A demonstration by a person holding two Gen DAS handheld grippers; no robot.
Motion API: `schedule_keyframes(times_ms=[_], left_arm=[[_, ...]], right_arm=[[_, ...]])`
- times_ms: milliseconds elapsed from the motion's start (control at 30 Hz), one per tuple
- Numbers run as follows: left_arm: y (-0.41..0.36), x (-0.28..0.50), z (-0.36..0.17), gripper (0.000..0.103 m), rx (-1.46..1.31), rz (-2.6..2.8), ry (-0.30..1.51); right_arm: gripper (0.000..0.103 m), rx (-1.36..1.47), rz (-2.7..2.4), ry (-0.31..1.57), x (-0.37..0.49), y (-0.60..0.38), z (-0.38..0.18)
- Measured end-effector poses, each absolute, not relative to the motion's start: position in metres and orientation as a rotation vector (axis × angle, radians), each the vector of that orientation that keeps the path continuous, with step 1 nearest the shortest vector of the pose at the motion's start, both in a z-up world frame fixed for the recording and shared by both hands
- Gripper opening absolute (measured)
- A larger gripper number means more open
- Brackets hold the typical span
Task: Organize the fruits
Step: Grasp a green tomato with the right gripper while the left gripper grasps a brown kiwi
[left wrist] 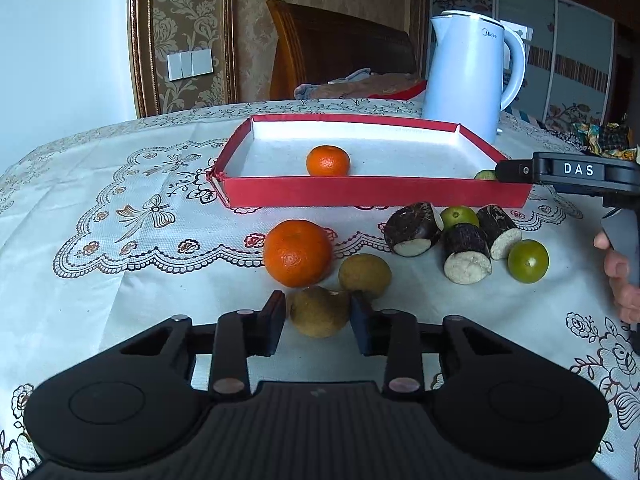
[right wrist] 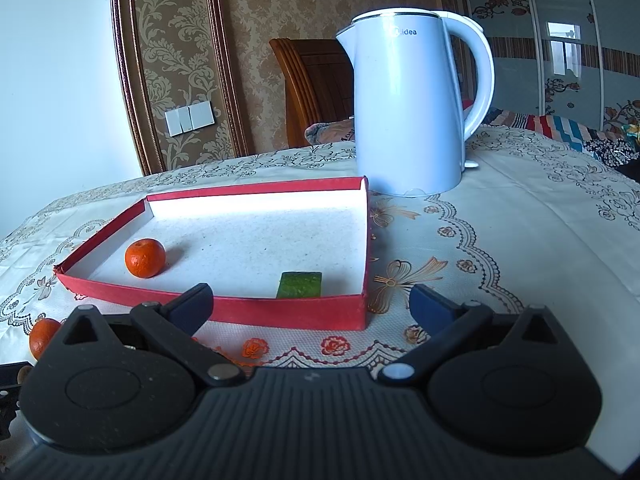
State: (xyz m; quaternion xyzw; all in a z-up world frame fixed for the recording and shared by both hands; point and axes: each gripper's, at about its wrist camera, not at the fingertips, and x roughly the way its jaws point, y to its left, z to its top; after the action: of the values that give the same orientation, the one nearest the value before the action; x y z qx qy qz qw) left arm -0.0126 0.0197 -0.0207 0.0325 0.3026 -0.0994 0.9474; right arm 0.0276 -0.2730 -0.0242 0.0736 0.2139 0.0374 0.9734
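Note:
A red tray [left wrist: 360, 196] with a white floor holds a small orange [left wrist: 328, 161] and a green fruit [left wrist: 485, 175] at its right corner. In front of it on the table lie a large orange [left wrist: 297, 252], two brown round fruits [left wrist: 319, 312] [left wrist: 365, 276], three dark cut root pieces [left wrist: 466, 254] and two green limes [left wrist: 528, 261] [left wrist: 459, 217]. My left gripper [left wrist: 318, 322] is open, its fingers on either side of the nearer brown fruit. My right gripper [right wrist: 310, 306] is open and empty at the tray's [right wrist: 288, 314] near right corner, by the green fruit [right wrist: 299, 284].
A white electric kettle [left wrist: 470, 72] stands behind the tray's right end; it also shows in the right wrist view [right wrist: 408, 108]. A wooden chair [left wrist: 340, 44] with cloth on it is behind the table. The tablecloth has free room at the left.

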Motion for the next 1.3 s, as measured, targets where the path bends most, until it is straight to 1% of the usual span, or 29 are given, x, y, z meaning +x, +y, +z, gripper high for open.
schedule_keyframes(times_ms=[167,367,600,700,767,867,967,1067,1300], left_arm=[[0.028,-0.010,-0.020,0.034,0.028,-0.177,0.617],[0.027,-0.011,-0.020,0.034,0.040,-0.166,0.617],[0.029,-0.011,-0.020,0.035,0.033,-0.169,0.617],[0.029,-0.011,-0.020,0.035,0.036,-0.168,0.617],[0.028,-0.012,-0.020,0.035,0.035,-0.168,0.617],[0.028,-0.012,-0.020,0.035,0.038,-0.168,0.617],[0.028,-0.012,-0.020,0.035,0.040,-0.167,0.617],[0.028,-0.012,-0.020,0.035,0.041,-0.166,0.617],[0.028,-0.012,-0.020,0.035,0.041,-0.167,0.617]], right_arm=[[0.103,0.140,0.065,0.419,0.020,-0.277,-0.021],[0.103,0.179,0.139,0.434,-0.028,-0.292,-0.025],[0.103,0.096,0.246,0.443,-0.063,-0.274,-0.026],[0.103,0.037,0.273,0.442,-0.064,-0.257,-0.029],[0.103,-0.024,0.268,0.478,-0.060,-0.244,-0.032],[0.096,-0.035,0.278,0.505,-0.056,-0.236,-0.031],[0.096,-0.043,0.260,0.531,-0.050,-0.231,-0.033],[0.091,-0.035,0.269,0.557,-0.044,-0.230,-0.035],[0.085,-0.034,0.277,0.575,-0.039,-0.227,-0.037]])
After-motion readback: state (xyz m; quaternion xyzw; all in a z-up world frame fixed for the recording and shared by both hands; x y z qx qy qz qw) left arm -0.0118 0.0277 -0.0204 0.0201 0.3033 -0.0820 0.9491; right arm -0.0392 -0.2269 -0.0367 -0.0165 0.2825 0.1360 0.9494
